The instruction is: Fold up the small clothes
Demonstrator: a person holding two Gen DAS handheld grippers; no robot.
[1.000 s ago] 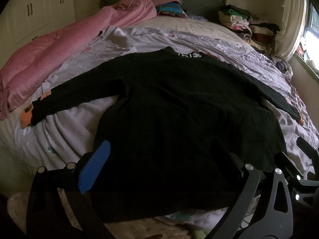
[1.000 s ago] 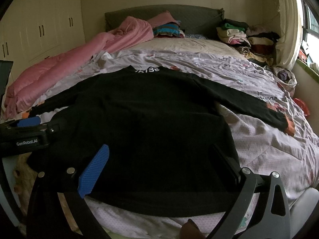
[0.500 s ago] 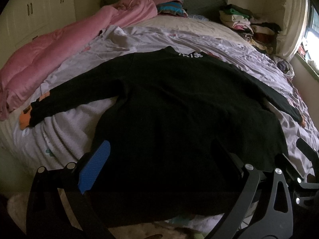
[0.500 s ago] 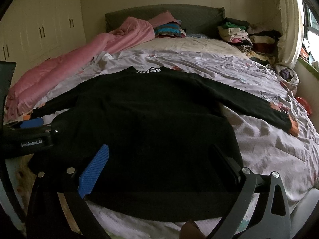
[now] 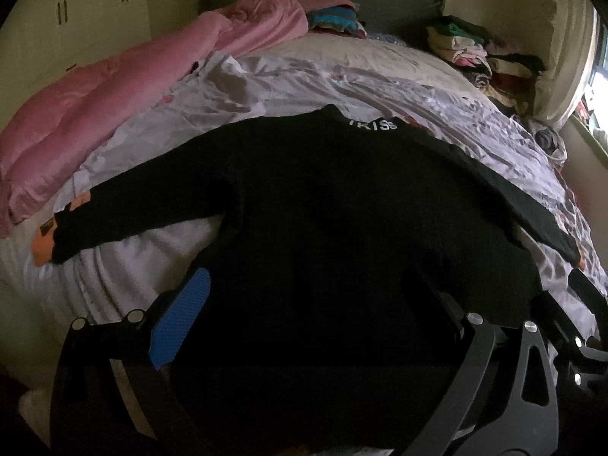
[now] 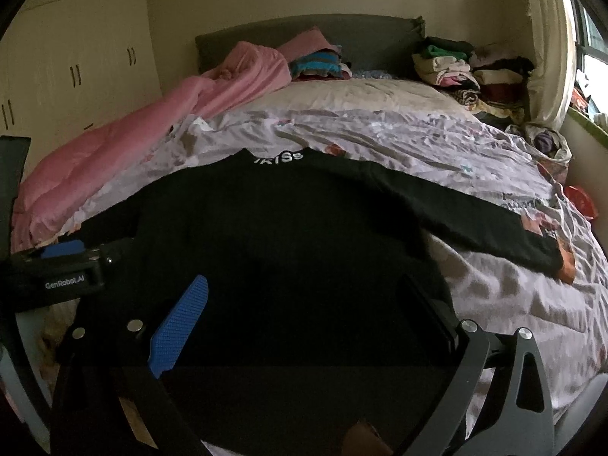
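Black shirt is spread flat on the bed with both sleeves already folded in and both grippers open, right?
Not quite. Both views show the shirt flat on the bed with both sleeves stretched outward, not folded in. Left gripper and right gripper are open.

We're in a home bedroom: a wide bed (image 6: 380, 144) under a rumpled floral sheet fills the room, with a dark padded headboard (image 6: 372, 38) at its far end. A pink quilt (image 6: 144, 140) is heaped along the bed's left edge, stacks of folded clothes (image 6: 467, 68) sit at the headboard's right end, and cream wardrobe doors (image 6: 76, 68) line the wall left of the bed, a curtained window (image 6: 592, 49) opposite.
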